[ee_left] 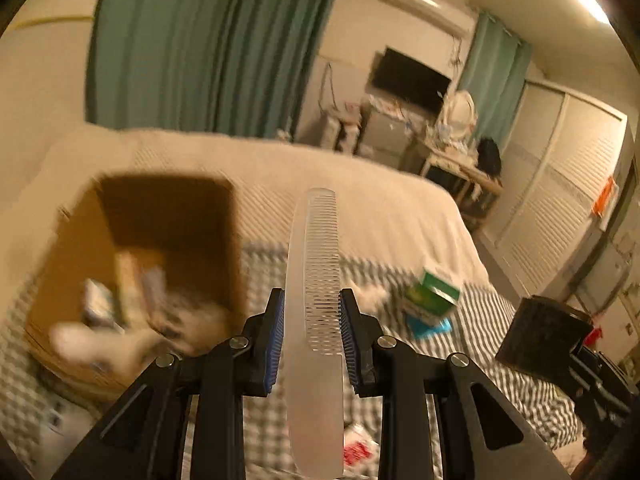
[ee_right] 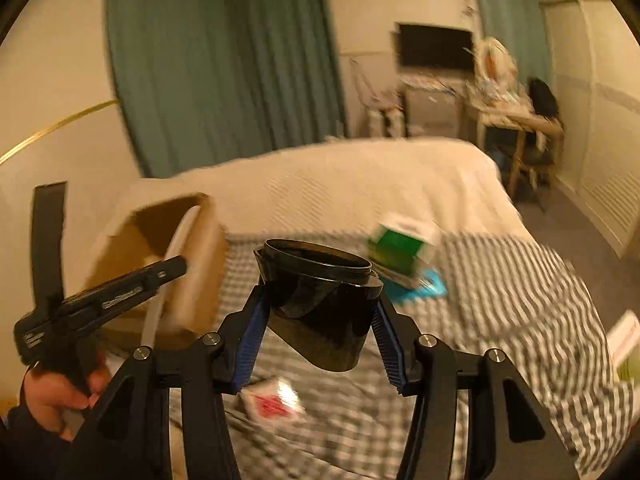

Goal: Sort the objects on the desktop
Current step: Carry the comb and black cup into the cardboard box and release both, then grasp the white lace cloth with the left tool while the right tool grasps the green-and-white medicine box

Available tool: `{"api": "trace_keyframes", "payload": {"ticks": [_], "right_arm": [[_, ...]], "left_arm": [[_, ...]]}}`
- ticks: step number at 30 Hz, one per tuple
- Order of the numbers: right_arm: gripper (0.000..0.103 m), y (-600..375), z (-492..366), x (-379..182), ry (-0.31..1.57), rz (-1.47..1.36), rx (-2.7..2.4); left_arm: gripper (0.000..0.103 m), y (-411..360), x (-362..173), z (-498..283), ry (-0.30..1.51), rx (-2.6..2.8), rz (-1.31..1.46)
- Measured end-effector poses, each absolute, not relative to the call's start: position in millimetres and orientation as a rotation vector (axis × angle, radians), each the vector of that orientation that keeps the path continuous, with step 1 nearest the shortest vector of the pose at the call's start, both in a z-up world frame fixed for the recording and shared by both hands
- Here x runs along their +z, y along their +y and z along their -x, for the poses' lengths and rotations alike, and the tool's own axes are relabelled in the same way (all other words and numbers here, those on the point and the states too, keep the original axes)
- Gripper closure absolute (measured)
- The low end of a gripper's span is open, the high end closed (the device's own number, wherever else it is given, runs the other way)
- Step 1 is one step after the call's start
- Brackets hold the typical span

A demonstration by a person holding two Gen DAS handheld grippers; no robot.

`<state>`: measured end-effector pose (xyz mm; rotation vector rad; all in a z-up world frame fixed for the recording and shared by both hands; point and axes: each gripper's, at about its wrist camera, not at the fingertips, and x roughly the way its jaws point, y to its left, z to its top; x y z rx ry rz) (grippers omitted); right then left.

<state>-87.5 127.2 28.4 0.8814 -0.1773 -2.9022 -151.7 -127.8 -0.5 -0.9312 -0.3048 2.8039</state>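
Observation:
My left gripper point(ee_left: 312, 312) is shut on a clear frosted comb point(ee_left: 316, 264) and holds it upright above the bed, to the right of an open cardboard box point(ee_left: 72, 248) with several small items inside. My right gripper point(ee_right: 318, 312) is shut on a black plastic cup point(ee_right: 320, 304), tilted, held above the checked cloth. The right gripper with the cup shows in the left wrist view point(ee_left: 544, 336). The left gripper with the comb shows in the right wrist view point(ee_right: 120, 292), beside the box point(ee_right: 200, 264).
A green and white box point(ee_left: 432, 296) sits on a blue packet point(ee_left: 430, 328) on the checked cloth point(ee_left: 500, 360). A red and white packet point(ee_right: 276, 400) lies near me. A white bedspread point(ee_left: 320, 176), a desk, a TV and curtains stand beyond.

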Motion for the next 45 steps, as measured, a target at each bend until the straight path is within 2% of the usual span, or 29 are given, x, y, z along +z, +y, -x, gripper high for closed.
{"api": "trace_keyframes", "payload": {"ticks": [4,7,11,18,19,20,21,22,23,34,38,45], "right_arm": [[0.052,63,108,58,-0.130,-0.806,-2.792],[0.052,16,131,65,-0.127,-0.790,-2.704],[0.052,-38,170,47,-0.138,-0.865,-2.595],[0.051,-84,211,-3,-0.085,-1.020,-2.505],[0.051,-85,213,-6,-0.077,-1.029,-2.498],[0.050,-84,213,-8,-0.076,-1.031,-2.490],[0.047,-82,212,-8,-0.074,-1.022,-2.487],[0.038,-78,212,-8,-0.068,-1.013,-2.494],[0.035,-73,210,-8,-0.058,-1.002,-2.512],[0.035,29,148,35,-0.135,-0.913,-2.723],[0.032,77,120,54,-0.138,-0.896,-2.824],[0.030,154,68,70,-0.160,-0.878,-2.948]], "left_arm": [[0.077,-185,18,166,-0.268,2.908,0.917],[0.077,-221,11,179,-0.256,2.963,0.972],[0.077,-260,-19,194,-0.270,2.993,1.073],[0.074,-275,-71,219,-0.248,2.959,1.260],[0.071,-272,-76,222,-0.240,2.949,1.286],[0.058,-269,-78,224,-0.231,2.938,1.295],[0.033,-266,-79,223,-0.221,2.932,1.296],[0.022,-261,-79,222,-0.196,2.941,1.291],[0.013,-258,-78,220,-0.182,2.961,1.274],[0.012,-202,-27,181,-0.127,2.923,1.133],[0.007,-159,-9,162,-0.083,2.883,1.068],[0.006,-86,-19,152,-0.090,2.794,1.078]]}}
